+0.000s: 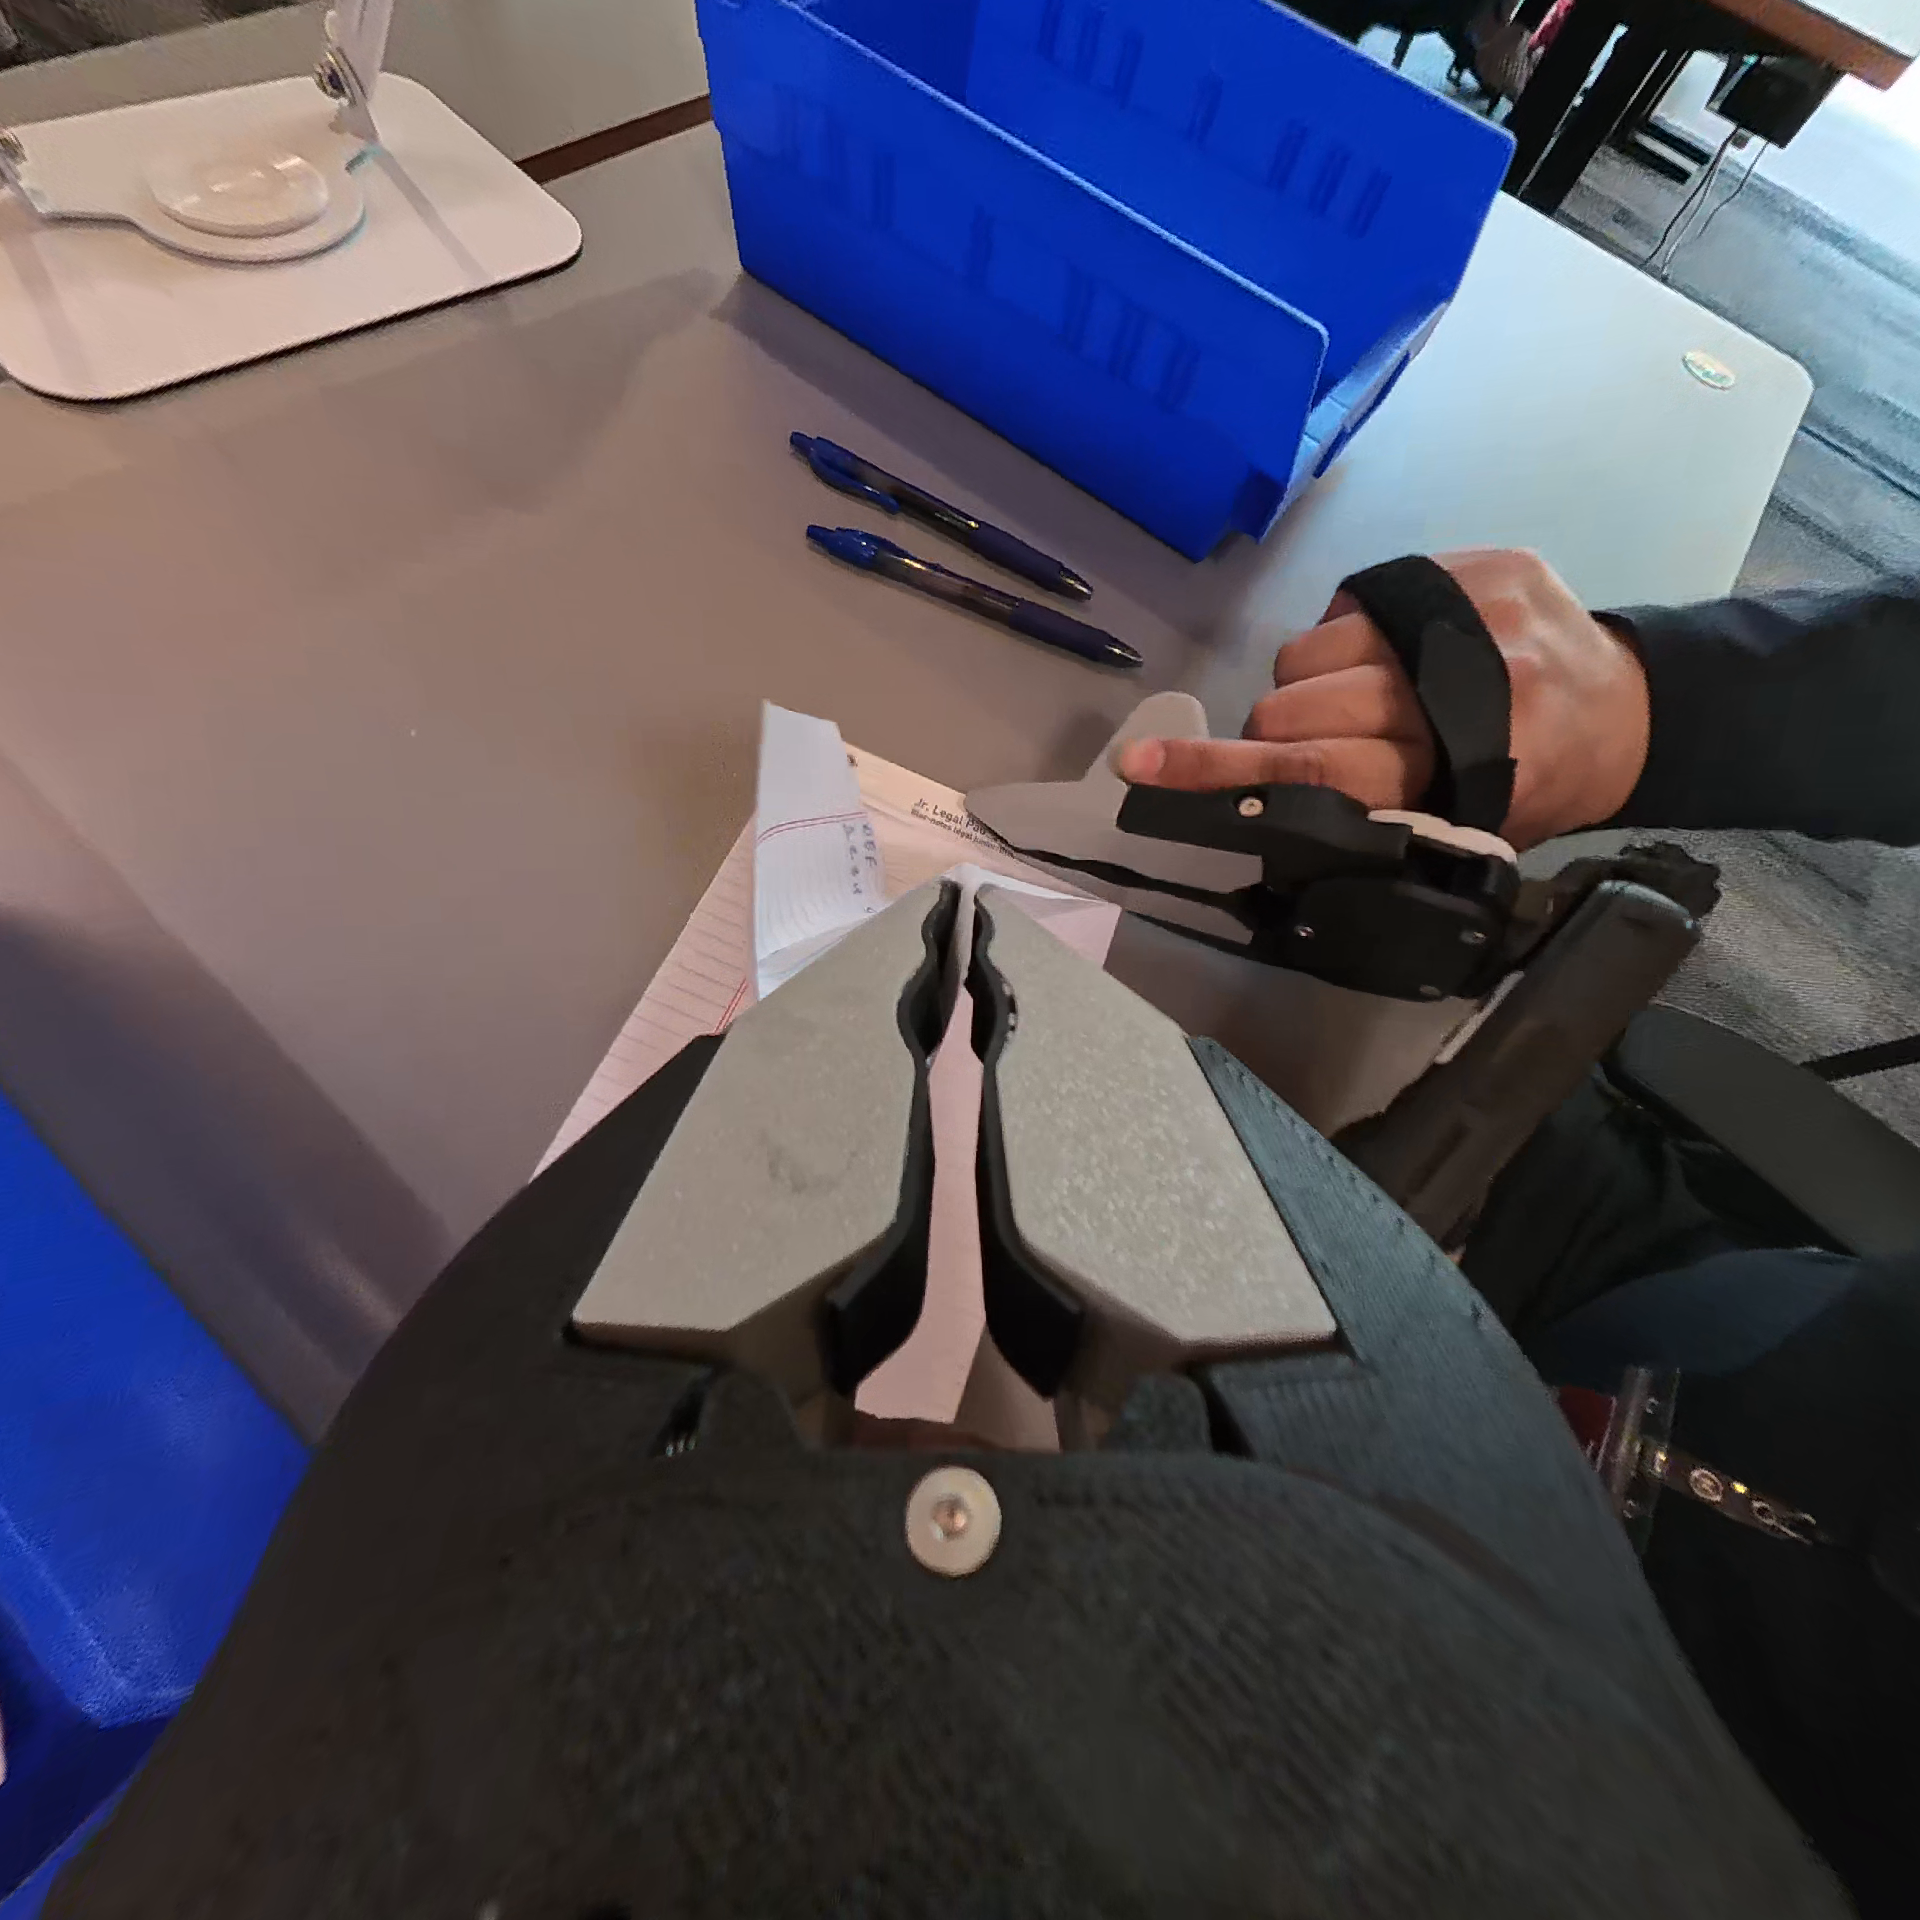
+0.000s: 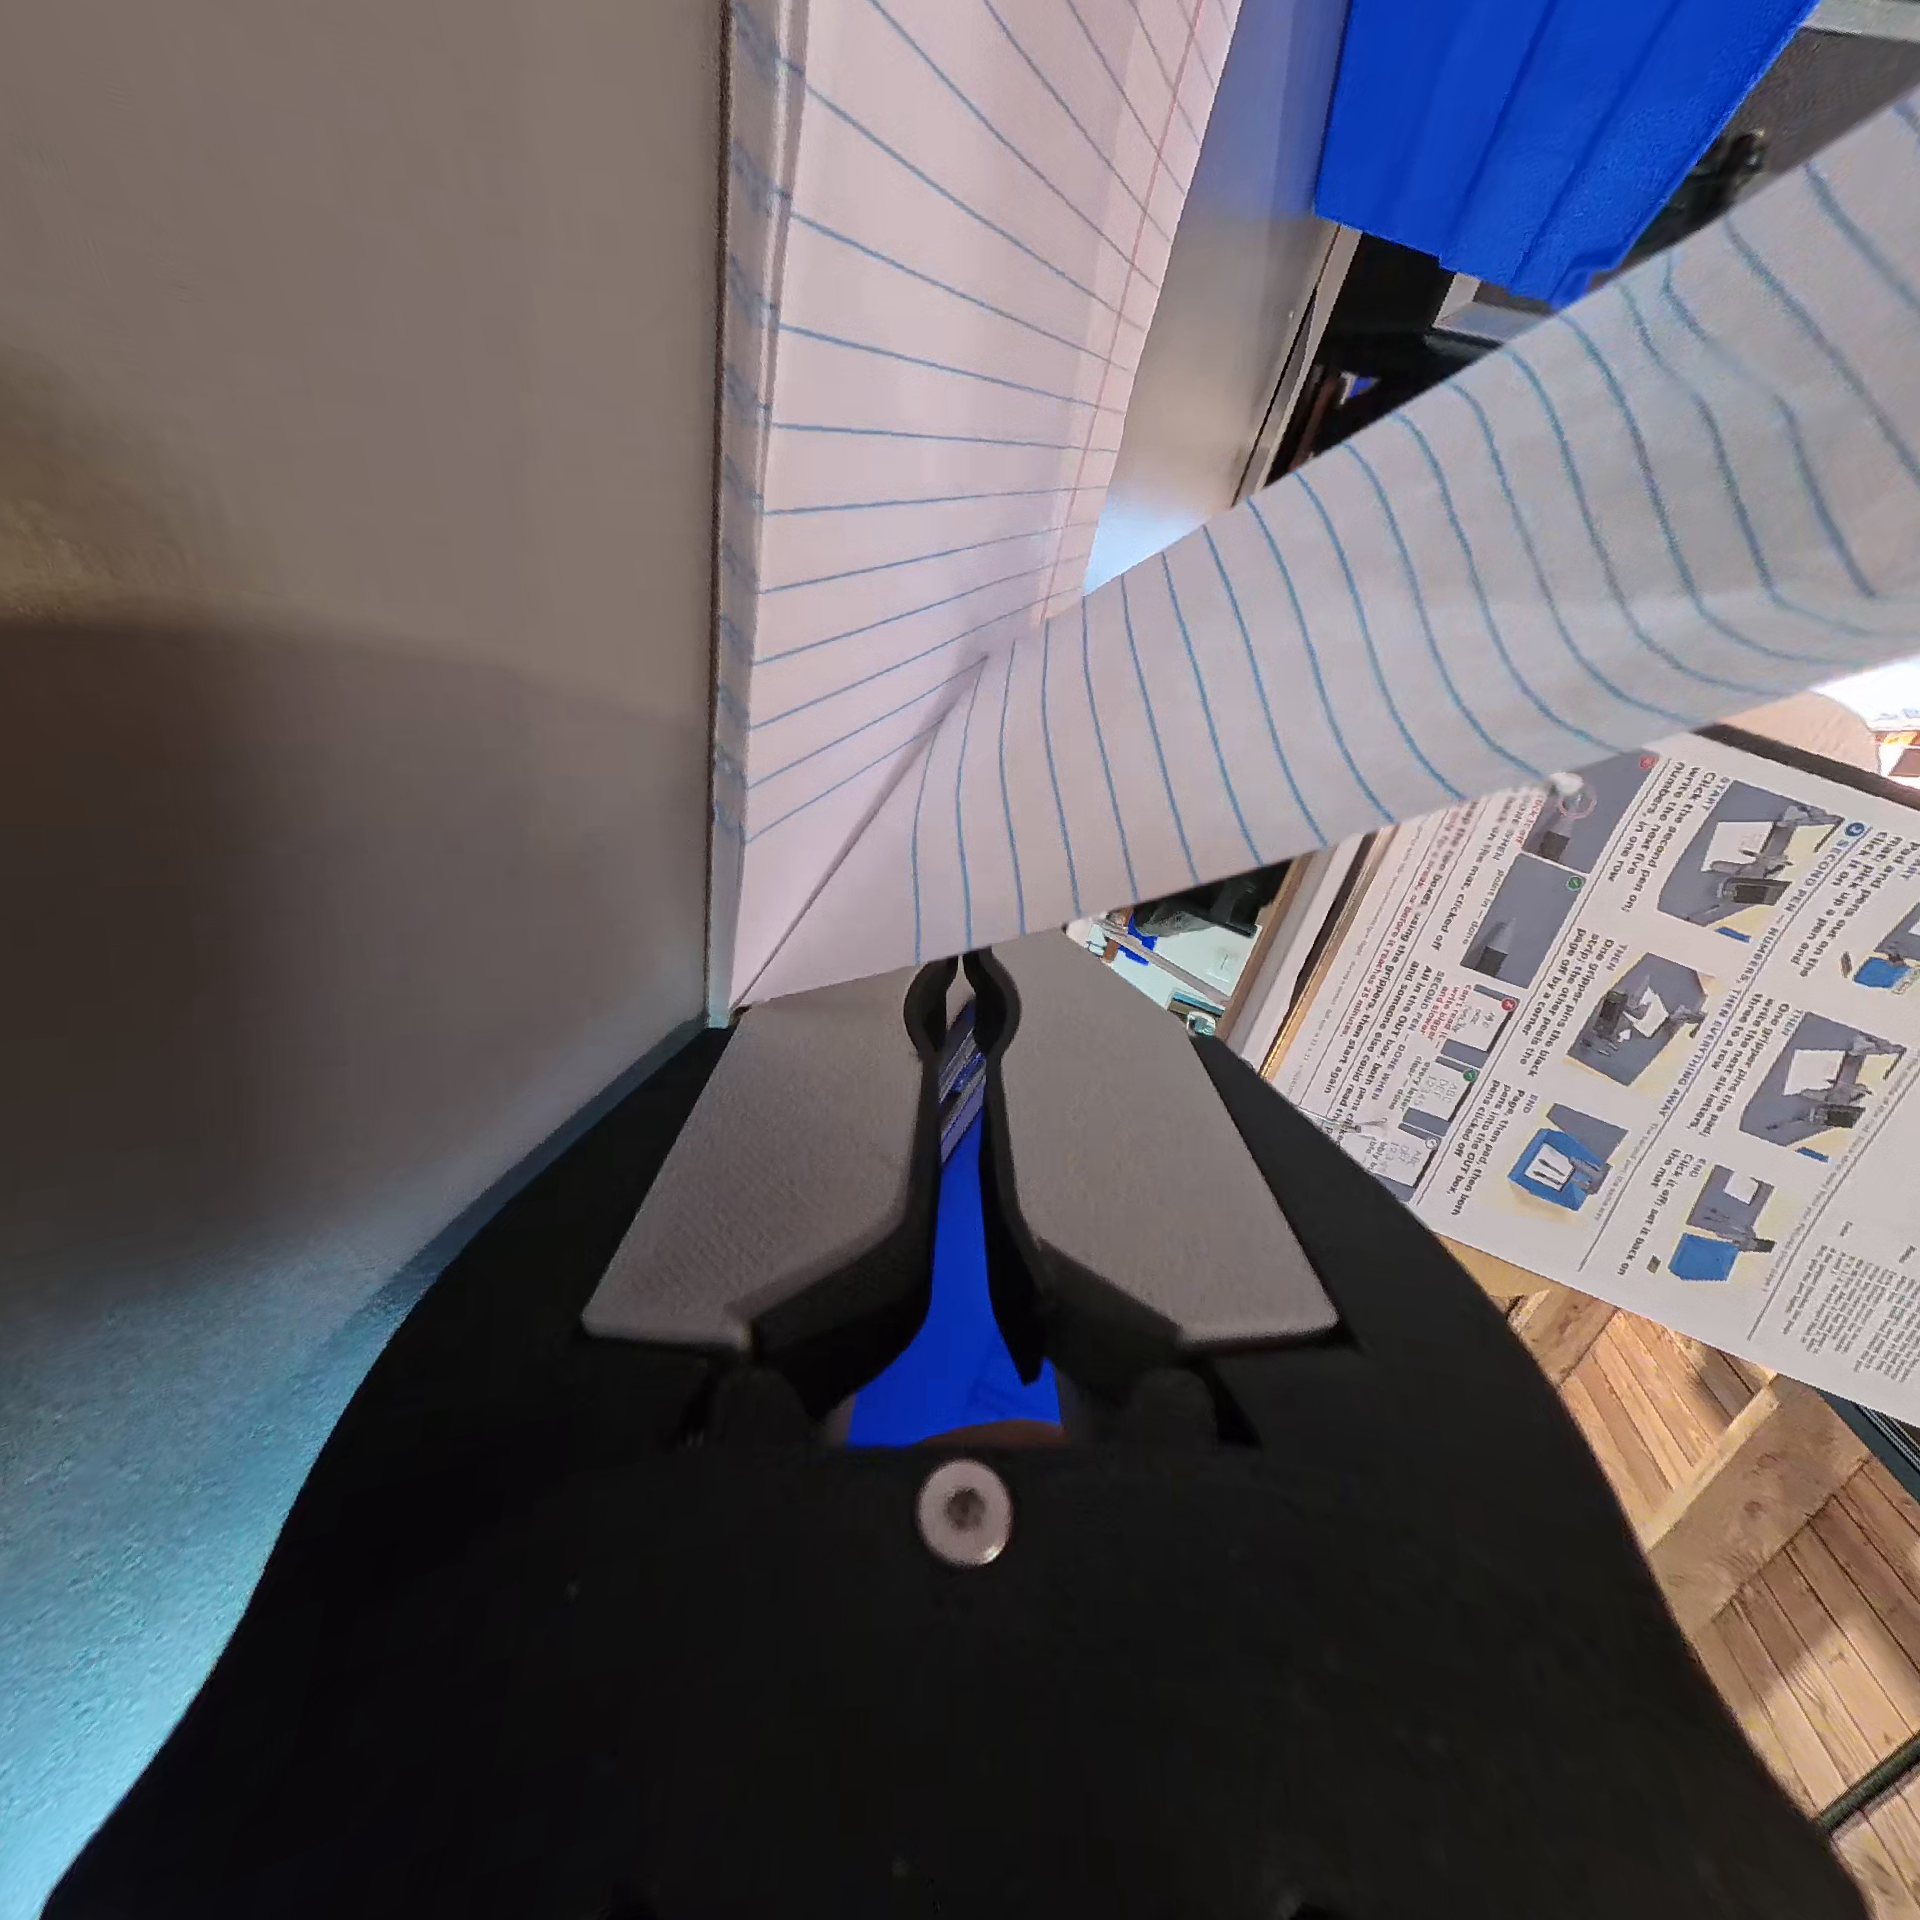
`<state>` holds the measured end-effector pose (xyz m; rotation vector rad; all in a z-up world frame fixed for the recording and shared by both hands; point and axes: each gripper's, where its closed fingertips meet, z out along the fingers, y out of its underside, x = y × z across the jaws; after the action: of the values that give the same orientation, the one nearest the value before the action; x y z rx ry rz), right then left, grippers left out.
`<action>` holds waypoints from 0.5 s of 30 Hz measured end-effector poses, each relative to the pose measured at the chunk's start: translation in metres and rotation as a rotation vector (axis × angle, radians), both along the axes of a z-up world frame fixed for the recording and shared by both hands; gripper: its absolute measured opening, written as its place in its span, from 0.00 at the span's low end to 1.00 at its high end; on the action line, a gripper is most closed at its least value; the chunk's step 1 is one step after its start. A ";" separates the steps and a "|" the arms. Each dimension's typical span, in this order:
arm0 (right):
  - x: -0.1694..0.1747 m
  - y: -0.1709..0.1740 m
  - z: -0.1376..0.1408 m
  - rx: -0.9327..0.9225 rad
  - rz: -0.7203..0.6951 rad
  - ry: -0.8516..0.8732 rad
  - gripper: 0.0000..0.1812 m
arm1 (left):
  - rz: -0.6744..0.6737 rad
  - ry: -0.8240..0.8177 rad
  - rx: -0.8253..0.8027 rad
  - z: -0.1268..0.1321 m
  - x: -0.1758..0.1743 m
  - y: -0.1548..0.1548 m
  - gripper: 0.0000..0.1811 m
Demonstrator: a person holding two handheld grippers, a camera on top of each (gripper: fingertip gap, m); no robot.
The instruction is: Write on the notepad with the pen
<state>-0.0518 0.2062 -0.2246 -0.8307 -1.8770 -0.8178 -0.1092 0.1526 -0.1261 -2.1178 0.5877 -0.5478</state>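
Observation:
The notepad [image 1: 665, 997] lies on the grey table [image 1: 416, 675], with a lined sheet [image 1: 810, 831] folded up off it. My left gripper [image 1: 962, 902] is shut, its tips down on the pad beside the lifted sheet. My right gripper [image 1: 997, 826] comes in from the right, held by a hand. In the right wrist view it [image 2: 971, 964] is shut on a corner of the lined sheet [image 2: 1403, 644], which curls up and right away from the pad page [image 2: 935, 416]. Two blue pens [image 1: 935, 514] [image 1: 977, 597] lie side by side beyond the pad; neither gripper touches them.
A blue bin [image 1: 1039, 260] stands behind the pens. A white mat [image 1: 260, 260] with a clear stand is at the far left. Another blue object [image 1: 104, 1403] sits at the near left. A printed instruction sheet [image 2: 1662, 1039] lies off to the right.

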 end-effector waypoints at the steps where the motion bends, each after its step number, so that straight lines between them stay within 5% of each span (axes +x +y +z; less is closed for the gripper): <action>1: 0.001 0.001 0.000 -0.001 -0.005 0.004 0.00 | 0.004 0.002 -0.005 0.000 0.000 0.002 0.00; 4: 0.001 0.002 0.002 -0.002 -0.011 0.018 0.00 | 0.052 -0.001 0.003 0.001 -0.006 0.011 0.00; 8: 0.000 0.002 0.003 0.007 0.006 0.018 0.00 | 0.177 -0.189 0.083 0.048 -0.048 0.023 0.00; 15: 0.000 0.002 0.002 -0.011 -0.002 0.027 0.00 | 0.271 -0.259 0.145 0.091 -0.096 0.025 0.00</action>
<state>-0.0518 0.2087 -0.2227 -0.8465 -1.8586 -0.7943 -0.2049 0.1773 -0.0351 -1.9109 0.1844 -0.5939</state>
